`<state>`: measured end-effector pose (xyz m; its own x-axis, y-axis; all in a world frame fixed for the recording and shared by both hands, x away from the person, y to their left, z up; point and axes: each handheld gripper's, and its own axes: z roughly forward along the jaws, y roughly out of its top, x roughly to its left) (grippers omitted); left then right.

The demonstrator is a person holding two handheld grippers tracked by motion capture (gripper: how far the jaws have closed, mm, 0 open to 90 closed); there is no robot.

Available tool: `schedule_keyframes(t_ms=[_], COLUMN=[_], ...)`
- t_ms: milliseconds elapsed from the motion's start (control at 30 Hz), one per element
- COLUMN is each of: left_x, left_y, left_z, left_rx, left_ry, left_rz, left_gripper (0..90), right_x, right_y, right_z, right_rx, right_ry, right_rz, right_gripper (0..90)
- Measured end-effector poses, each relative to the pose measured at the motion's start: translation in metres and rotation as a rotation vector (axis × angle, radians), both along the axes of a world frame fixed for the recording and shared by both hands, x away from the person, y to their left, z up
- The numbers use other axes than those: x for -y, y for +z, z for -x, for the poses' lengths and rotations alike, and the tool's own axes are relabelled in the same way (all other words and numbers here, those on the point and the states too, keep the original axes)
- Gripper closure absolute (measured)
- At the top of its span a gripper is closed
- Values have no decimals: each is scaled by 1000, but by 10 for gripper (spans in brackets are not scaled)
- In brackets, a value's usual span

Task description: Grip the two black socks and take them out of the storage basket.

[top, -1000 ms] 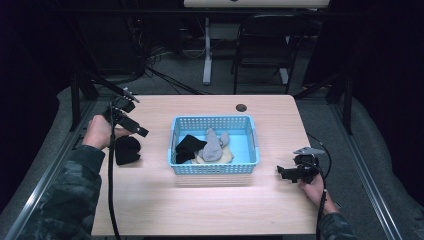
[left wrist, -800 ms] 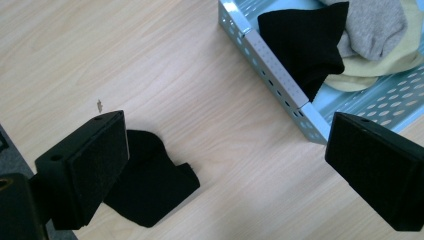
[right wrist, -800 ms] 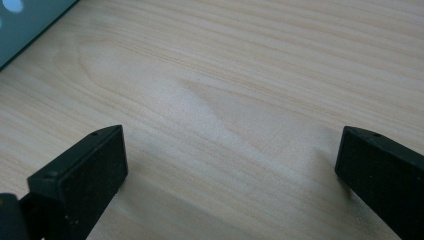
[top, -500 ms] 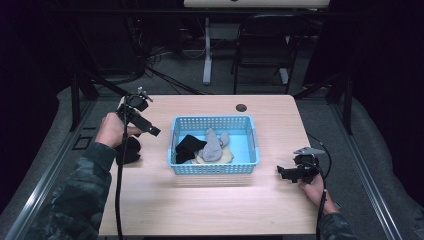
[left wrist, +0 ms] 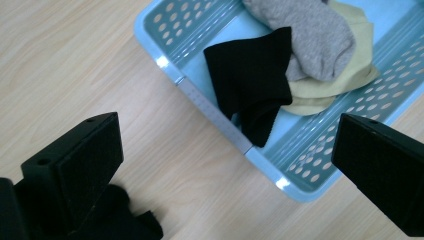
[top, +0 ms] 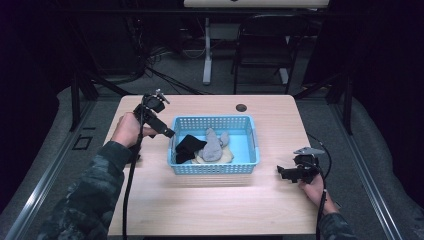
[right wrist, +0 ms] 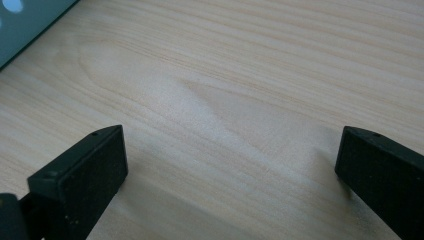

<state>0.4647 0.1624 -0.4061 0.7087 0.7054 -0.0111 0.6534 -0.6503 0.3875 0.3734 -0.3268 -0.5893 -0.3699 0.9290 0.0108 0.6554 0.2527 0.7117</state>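
left gripper (top: 167, 132) now nearer the basket (top: 250, 145), jaws apparently apart.

**Count of things on the counter**

One blue basket (top: 215, 168) sits on one wooden counter (top: 210, 210). Inside it lie three pieces of cloth: one black (left wrist: 252, 85), one grey (left wrist: 310, 35), one pale yellow (left wrist: 345, 75). One more black cloth (left wrist: 120, 222) lies outside it. Two claws: left claw (top: 167, 132), right claw (top: 282, 172). One dark round spot (top: 241, 107).

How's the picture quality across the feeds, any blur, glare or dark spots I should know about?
High view: soft and grainy, dark surroundings, light wooden table evenly lit. Left gripper view: sharp on the blue perforated plastic basket and black sock. Right gripper view: clear wood grain, faint shadows near the jaws, no glare.
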Motion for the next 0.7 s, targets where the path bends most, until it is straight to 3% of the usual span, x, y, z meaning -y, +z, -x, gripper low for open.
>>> schedule_keyframes(t_ms=[700], left_x=[52], left_y=[-36], left_z=[-7], left_rx=[-45], left_ry=[-110], left_rz=[19], left_gripper=[12], right_x=[0], right_y=[0], right_z=[0], right_rx=[0], right_ry=[-1], right_rz=[4], right_gripper=[0])
